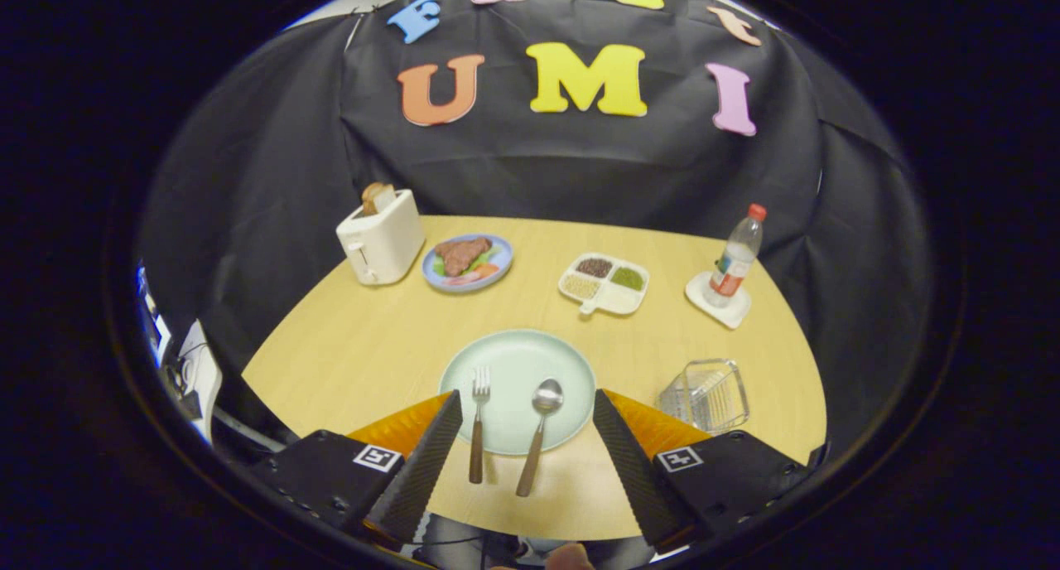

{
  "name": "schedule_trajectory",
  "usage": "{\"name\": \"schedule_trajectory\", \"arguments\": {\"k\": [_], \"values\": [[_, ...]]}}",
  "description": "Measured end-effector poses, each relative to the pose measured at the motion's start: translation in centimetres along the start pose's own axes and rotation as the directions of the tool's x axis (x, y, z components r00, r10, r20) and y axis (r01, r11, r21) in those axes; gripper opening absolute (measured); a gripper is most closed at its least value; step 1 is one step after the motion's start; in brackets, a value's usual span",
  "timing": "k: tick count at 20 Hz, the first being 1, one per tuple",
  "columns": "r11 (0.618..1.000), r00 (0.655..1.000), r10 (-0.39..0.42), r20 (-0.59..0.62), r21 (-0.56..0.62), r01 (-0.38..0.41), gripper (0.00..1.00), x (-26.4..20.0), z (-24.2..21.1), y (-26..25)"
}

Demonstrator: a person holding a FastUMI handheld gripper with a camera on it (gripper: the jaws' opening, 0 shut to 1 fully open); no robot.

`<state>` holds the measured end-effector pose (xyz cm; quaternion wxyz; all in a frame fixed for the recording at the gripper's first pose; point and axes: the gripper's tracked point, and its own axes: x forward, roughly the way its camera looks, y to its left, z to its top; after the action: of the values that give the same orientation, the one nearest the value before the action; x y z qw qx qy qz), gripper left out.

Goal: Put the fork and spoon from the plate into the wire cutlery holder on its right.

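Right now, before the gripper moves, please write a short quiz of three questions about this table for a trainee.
1. True or false: the gripper is shut on the fork.
2. What lies right of the fork on the plate?
A. knife
B. spoon
C. bottle
3. Name the thing right of the plate that will take the cutlery.

Key:
1. False; the fingers are open, with both handles between them.
2. B
3. The wire cutlery holder.

Fork (479,421) and spoon (538,433) lie side by side on the plate (517,363), between the gripper (526,417)'s 2 spread fingers; wire cutlery holder (705,396) stands right.
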<state>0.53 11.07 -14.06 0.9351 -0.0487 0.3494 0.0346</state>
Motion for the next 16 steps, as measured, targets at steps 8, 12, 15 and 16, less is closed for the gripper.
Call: {"name": "schedule_trajectory", "arguments": {"k": [8, 12, 15, 16], "values": [[0.996, 0.968, -0.015, -0.25, 0.084, 0.037, 0.8, 5.3, -5.0, 0.1], [0.991, 0.945, -0.029, -0.326, 0.115, 0.07, 0.68, 7.1, -7.0, -0.4], [0.986, 0.933, -0.033, -0.357, 0.139, 0.088, 0.54, 8.2, -7.8, -0.6], [0.986, 0.932, -0.039, -0.36, 0.14, 0.095, 0.53, 8.5, -7.8, -0.8]]}}
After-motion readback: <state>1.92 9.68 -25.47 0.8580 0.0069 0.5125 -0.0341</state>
